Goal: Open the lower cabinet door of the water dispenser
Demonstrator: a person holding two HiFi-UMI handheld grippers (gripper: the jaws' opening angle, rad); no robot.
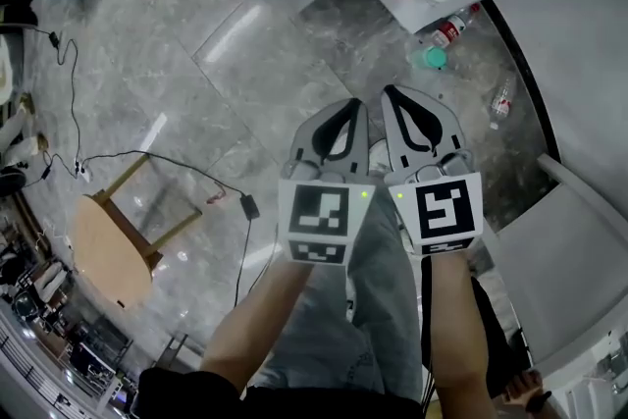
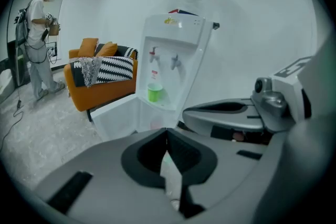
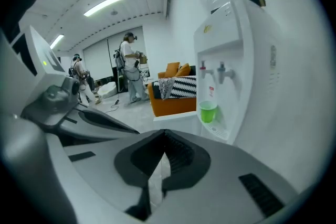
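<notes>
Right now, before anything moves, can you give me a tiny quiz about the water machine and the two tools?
1. True or false: the lower cabinet door of the water dispenser stands open.
2. What colour is the cup standing in the dispenser? A red, B green, C blue.
3. Fill the gap: the left tool and the right tool are both ____, with nothing between their jaws.

Key: 1 true. 2 B. 3 shut.

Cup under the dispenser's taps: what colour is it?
The cup is bright green, clearest in the right gripper view.
</notes>
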